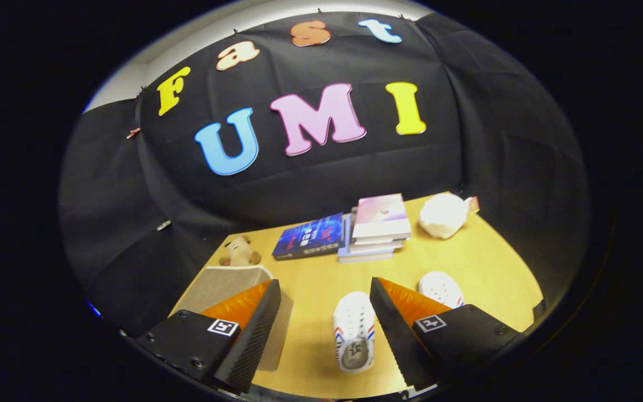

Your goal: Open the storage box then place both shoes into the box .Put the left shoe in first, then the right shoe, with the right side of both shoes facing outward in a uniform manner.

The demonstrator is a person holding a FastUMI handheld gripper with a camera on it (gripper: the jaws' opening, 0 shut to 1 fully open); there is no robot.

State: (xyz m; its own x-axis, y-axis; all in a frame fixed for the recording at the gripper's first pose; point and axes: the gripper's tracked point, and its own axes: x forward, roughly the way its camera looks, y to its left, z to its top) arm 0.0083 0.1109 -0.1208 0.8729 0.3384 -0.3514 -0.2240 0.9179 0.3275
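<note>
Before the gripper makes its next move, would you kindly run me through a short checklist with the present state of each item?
1. Gripper open: ok, fingers spread wide, holding nothing.
2. Storage box opened: cannot tell; it sits partly behind one finger.
3. Nearer shoe reachable: ok, it lies on the table between the fingers, untouched.
4. Second shoe located: ok, just beyond the other finger, partly hidden.
5. Which shoe is the left one: cannot tell.
6. Clutter clear of the shoes: ok, books, plush toy and white bundle lie farther back.

black cloth wall (pixel 466 151), wooden table (pixel 483 268)
</note>
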